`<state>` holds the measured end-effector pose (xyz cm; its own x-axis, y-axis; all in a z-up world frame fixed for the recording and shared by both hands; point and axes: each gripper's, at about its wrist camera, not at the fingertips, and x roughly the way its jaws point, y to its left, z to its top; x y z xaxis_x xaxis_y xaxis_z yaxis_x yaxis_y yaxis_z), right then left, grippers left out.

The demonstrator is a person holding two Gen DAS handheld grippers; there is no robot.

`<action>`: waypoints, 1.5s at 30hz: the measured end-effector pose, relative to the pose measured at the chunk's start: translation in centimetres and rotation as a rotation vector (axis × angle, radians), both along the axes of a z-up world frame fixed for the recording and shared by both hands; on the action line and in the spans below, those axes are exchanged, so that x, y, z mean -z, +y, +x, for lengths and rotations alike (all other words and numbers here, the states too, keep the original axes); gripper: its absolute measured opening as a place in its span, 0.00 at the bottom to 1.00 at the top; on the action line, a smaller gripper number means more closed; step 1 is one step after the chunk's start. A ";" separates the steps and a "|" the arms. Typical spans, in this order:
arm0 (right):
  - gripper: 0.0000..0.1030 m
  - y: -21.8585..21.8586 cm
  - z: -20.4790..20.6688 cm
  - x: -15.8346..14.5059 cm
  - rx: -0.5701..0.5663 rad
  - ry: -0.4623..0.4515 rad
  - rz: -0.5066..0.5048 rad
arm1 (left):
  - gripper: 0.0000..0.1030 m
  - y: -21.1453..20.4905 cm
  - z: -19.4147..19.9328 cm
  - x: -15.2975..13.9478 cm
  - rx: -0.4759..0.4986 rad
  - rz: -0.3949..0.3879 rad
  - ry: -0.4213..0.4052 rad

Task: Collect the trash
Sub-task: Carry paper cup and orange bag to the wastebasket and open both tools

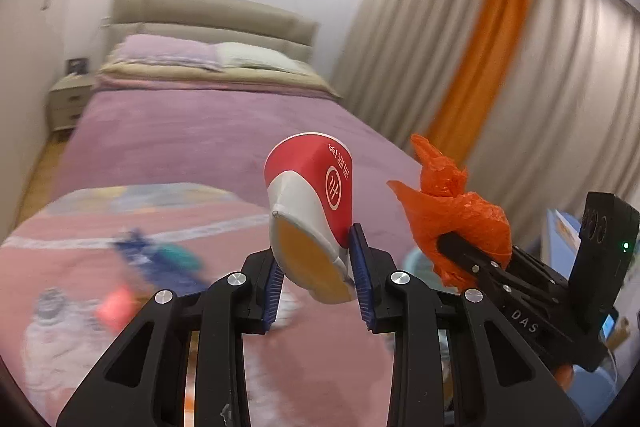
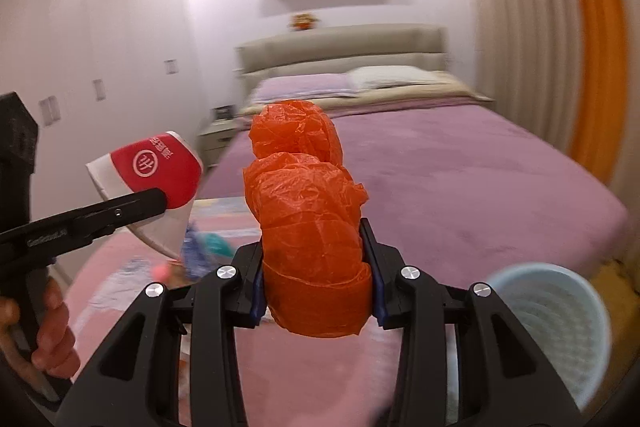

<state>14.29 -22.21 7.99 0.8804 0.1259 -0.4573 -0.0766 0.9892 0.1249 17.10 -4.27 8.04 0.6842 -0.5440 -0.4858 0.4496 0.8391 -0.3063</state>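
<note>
So I've got both grippers up in the air over the foot of the bed [image 2: 500, 179], side by side. My left gripper [image 1: 320, 287] is pinching one squashed red-and-white paper cup [image 1: 310, 215] between its blue pads. My right gripper [image 2: 318, 287] is clamped on one wad of orange plastic bag [image 2: 310, 227]. One pale blue bin [image 2: 560, 331] sits low on the right. Some blurry bits lie on the pink blanket [image 1: 304, 367], can't count them.

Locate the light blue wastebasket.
The light blue wastebasket sits low on the right of the right wrist view, just right of the right gripper holding the orange plastic bag.
</note>
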 end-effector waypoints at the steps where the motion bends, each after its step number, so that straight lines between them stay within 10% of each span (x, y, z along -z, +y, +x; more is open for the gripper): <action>1: 0.35 -1.4 -0.8 0.1 0.037 0.002 0.005 | 0.29 -1.9 -0.2 0.2 0.032 0.006 0.003; 21: 0.36 -24.5 -4.9 9.7 0.522 0.267 0.288 | 0.31 -25.5 0.7 9.5 0.327 0.160 0.138; 26: 0.41 -26.2 -4.0 12.2 0.541 0.326 0.291 | 0.36 -26.3 0.7 11.8 0.323 0.202 0.144; 30: 0.58 -26.4 -3.4 13.3 0.563 0.361 0.305 | 0.59 -26.0 0.7 12.5 0.306 0.194 0.164; 45: 0.59 -22.1 -4.7 9.9 0.467 0.276 0.258 | 0.60 -18.6 -2.4 8.0 0.264 0.104 0.082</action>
